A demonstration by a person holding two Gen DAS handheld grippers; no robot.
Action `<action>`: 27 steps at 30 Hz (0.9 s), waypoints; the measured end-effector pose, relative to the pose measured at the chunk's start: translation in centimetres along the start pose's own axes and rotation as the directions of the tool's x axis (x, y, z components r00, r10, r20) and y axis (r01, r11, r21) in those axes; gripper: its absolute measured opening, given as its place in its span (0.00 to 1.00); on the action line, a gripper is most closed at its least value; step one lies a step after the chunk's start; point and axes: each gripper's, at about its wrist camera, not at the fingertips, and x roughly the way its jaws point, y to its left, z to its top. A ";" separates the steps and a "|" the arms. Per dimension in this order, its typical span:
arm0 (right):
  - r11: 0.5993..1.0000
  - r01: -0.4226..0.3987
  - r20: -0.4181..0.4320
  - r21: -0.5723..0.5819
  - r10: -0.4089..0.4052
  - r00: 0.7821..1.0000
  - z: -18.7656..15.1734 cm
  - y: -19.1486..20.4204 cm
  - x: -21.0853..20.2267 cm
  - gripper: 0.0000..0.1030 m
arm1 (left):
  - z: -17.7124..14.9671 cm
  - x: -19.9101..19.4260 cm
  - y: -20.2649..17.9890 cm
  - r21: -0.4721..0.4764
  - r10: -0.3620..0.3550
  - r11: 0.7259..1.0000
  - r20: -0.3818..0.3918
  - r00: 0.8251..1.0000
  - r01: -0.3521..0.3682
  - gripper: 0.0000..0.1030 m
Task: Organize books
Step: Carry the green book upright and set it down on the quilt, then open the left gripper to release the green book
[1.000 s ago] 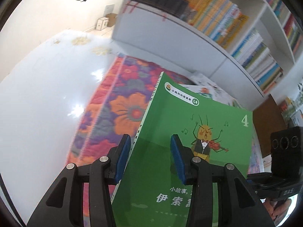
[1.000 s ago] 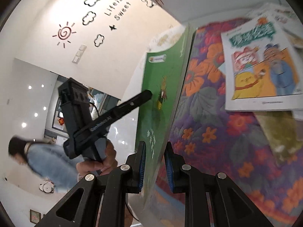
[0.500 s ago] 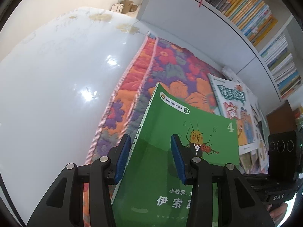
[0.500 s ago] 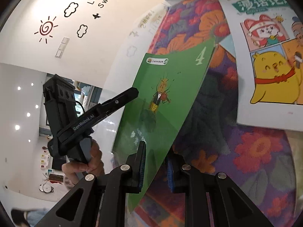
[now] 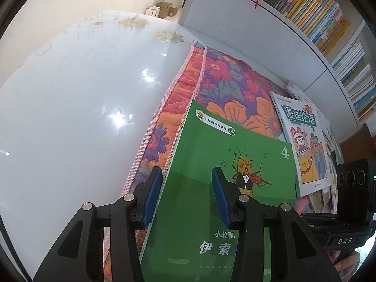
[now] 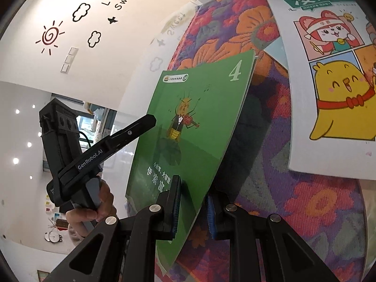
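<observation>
Both grippers hold a thin green book (image 5: 235, 145) with a violin-playing insect and a "4" on its cover. It is tilted over the floral mat (image 5: 223, 77). My left gripper (image 5: 185, 195) is shut on the book at its spine edge, one blue pad on the cover and the other underneath. My right gripper (image 6: 192, 208) is shut on the near right edge of the green book (image 6: 199, 108). The book's shadow falls on the mat (image 6: 258, 176) below. I cannot tell whether its far corner touches the mat. A hand (image 6: 94, 211) carries the left gripper's body (image 6: 94, 159).
A white comic book (image 5: 303, 141) lies flat on the mat to the right, also in the right wrist view (image 6: 329, 70), with more books past it. A white bookshelf (image 5: 317, 11) full of books runs along the far side. Glossy white floor (image 5: 70, 94) spreads left; cardboard boxes (image 5: 162, 9) stand by the wall.
Both grippers came down with the green book, which tipped from nearly upright to lying lower over the mat. Since half a second ago nothing has shifted.
</observation>
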 end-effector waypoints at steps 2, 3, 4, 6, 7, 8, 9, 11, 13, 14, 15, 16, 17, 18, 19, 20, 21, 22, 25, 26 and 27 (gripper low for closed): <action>1.000 0.006 0.000 -0.006 -0.006 1.000 0.0 0.1 0.0 0.20 | 0.0 0.0 -0.1 0.004 0.017 1.000 -0.001 1.000 -0.017 0.41; 1.000 0.010 -0.001 -0.012 -0.010 1.000 -0.1 0.2 0.0 0.20 | -0.1 0.0 -0.3 0.014 0.036 0.999 0.006 0.999 -0.037 0.41; 1.000 0.018 -0.001 -0.020 -0.018 1.000 -0.1 0.3 0.0 0.20 | -0.2 -0.1 -0.4 0.025 0.054 0.998 0.013 0.998 -0.054 0.41; 0.998 0.048 -0.001 -0.034 -0.048 0.999 -0.2 0.7 -0.1 0.22 | -0.2 -0.2 -0.8 0.046 0.075 0.996 0.024 0.997 -0.076 0.41; 0.997 0.065 0.000 -0.045 -0.065 0.998 -0.2 1.0 -0.1 0.23 | -0.2 -0.3 -0.9 0.047 0.070 0.996 0.025 0.997 -0.071 0.41; 0.994 0.087 0.002 -0.059 -0.087 0.996 -0.3 1.3 -0.2 0.26 | -0.2 -0.3 -0.9 0.049 0.068 0.996 0.025 0.997 -0.069 0.42; 0.991 0.108 0.006 -0.073 -0.108 0.994 -0.4 1.6 -0.4 0.27 | -0.3 -0.3 -1.0 0.056 0.076 0.995 0.027 0.997 -0.077 0.42; 0.984 0.151 0.020 -0.097 -0.150 0.988 -0.8 2.1 -0.9 0.34 | -0.3 -0.4 -1.1 0.079 0.104 0.991 0.034 0.994 -0.107 0.42; 0.978 0.174 0.045 -0.116 -0.170 0.984 -1.2 2.4 -1.9 0.34 | -0.3 -0.5 -1.0 0.082 0.127 0.988 0.046 0.991 -0.131 0.42; 0.973 0.191 0.063 -0.127 -0.184 0.981 -1.5 2.6 -2.5 0.34 | -0.3 -0.7 -0.8 0.079 0.137 0.987 0.054 0.989 -0.141 0.42; 0.969 0.208 0.080 -0.135 -0.198 0.977 -1.7 2.7 -3.1 0.35 | -0.2 -0.9 -0.8 0.077 0.143 0.986 0.061 0.988 -0.147 0.42; 0.963 0.231 0.101 -0.140 -0.218 0.971 -1.9 2.7 -3.8 0.44 | -0.2 -1.3 -0.8 0.075 0.147 0.985 0.071 0.987 -0.152 0.42; 0.956 0.259 0.125 -0.137 -0.243 0.962 -2.1 2.6 -4.5 0.59 | -0.2 -1.6 -0.9 0.073 0.152 0.985 0.080 0.985 -0.158 0.42; 0.952 0.277 0.148 -0.127 -0.258 0.955 -2.2 2.5 -5.0 0.65 | -0.2 -1.9 -1.0 0.072 0.157 0.984 0.088 0.984 -0.163 0.43; 0.951 0.290 0.183 -0.113 -0.267 0.946 -2.4 2.3 -5.8 0.71 | -0.3 -2.3 -1.2 0.067 0.158 0.984 0.098 0.983 -0.165 0.45; 0.950 0.295 0.211 -0.103 -0.269 0.940 -2.6 2.0 -6.6 0.71 | -0.3 -2.5 -1.4 0.060 0.158 0.984 0.102 0.982 -0.165 0.46; 0.948 0.301 0.222 -0.100 -0.274 0.936 -2.7 1.8 -7.2 0.71 | -0.4 -2.9 -1.7 0.048 0.159 0.985 0.104 0.982 -0.165 0.47; 0.944 0.314 0.217 -0.102 -0.287 0.933 -2.8 1.5 -7.6 0.71 | -0.5 -3.0 -2.1 0.046 0.160 0.985 0.100 0.982 -0.165 0.47; 0.923 0.366 0.218 -0.118 -0.336 0.916 -3.3 0.9 -9.1 0.71 | -1.2 -3.7 -4.0 0.065 0.135 0.988 0.097 0.986 -0.142 0.47; 0.917 0.383 0.224 -0.116 -0.351 0.909 -3.6 0.6 -9.5 0.71 | -1.4 -3.7 -4.8 0.068 0.123 0.989 0.093 0.988 -0.129 0.47; 0.911 0.398 0.227 -0.110 -0.366 0.902 -3.8 0.3 -10.1 0.71 | -1.7 -3.8 -5.8 0.074 0.106 0.991 0.088 0.990 -0.113 0.47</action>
